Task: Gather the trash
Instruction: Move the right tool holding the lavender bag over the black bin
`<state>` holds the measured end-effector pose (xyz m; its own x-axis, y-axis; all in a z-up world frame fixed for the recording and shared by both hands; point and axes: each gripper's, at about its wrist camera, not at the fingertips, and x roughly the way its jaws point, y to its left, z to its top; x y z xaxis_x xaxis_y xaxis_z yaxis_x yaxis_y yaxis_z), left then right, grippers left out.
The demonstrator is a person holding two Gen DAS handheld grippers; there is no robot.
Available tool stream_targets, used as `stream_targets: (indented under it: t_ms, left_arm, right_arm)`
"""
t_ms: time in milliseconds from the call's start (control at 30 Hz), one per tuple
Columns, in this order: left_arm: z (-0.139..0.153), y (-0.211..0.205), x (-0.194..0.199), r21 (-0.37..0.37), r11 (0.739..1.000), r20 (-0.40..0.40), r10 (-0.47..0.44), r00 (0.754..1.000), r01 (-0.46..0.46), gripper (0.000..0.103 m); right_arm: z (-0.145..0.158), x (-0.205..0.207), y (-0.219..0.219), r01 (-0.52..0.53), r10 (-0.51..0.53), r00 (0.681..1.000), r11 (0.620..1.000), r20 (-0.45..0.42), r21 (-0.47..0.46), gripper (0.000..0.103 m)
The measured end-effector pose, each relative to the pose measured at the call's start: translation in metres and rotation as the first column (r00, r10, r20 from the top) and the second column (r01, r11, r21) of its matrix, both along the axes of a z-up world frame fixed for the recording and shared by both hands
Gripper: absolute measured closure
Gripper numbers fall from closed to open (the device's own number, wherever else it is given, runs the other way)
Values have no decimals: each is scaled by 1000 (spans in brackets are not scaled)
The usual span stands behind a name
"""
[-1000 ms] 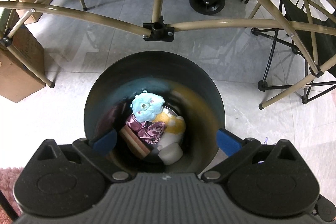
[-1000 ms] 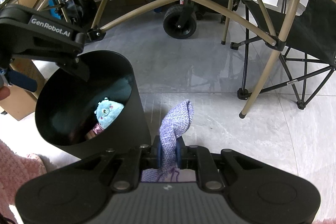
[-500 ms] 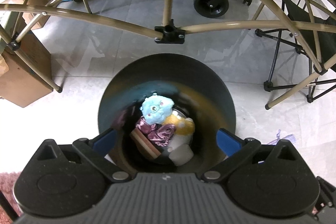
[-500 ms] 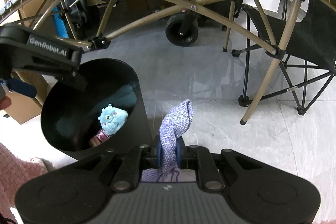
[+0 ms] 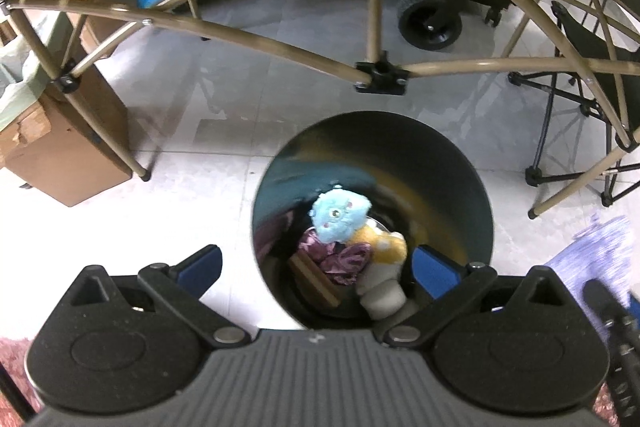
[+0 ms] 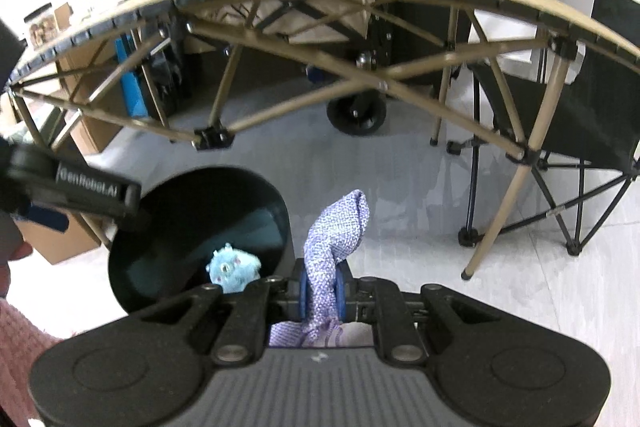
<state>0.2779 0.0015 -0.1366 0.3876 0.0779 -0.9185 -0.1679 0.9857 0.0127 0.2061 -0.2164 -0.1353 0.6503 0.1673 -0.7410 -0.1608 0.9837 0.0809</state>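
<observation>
A black round bin stands on the tiled floor. It holds a light blue plush toy, a purple satin cloth, a yellow and white plush and other items. My left gripper is open and empty above the bin's near rim. My right gripper is shut on a purple knitted cloth, to the right of the bin. The purple cloth also shows blurred in the left wrist view. The blue plush shows in the right wrist view.
A folding table frame of tan tubes spans overhead. A cardboard box stands to the left, a black folding chair to the right, and a wheeled cart behind. A pink rug lies at the near left.
Both grippers have risen and pulled back from the bin. The right gripper now sees the table top. The purple cloth has come into the left wrist view at the right.
</observation>
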Motion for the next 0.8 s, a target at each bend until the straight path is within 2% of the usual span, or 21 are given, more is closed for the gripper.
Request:
stream_targets:
  t_ms: [200, 467, 800]
  left_arm:
    - [6, 18, -9, 4, 1000, 22, 22, 1000, -22, 0]
    - [11, 46, -22, 2, 998, 36, 63, 997, -63, 0]
    - [11, 90, -38, -25, 992, 43, 123, 991, -122, 0]
  right_arm:
    - [20, 0, 10, -19, 18, 998, 1000, 59, 16, 90]
    - [31, 6, 43, -80, 78, 993, 997, 90, 18, 90]
    - [27, 23, 88, -129, 130, 990, 992, 64, -12, 90]
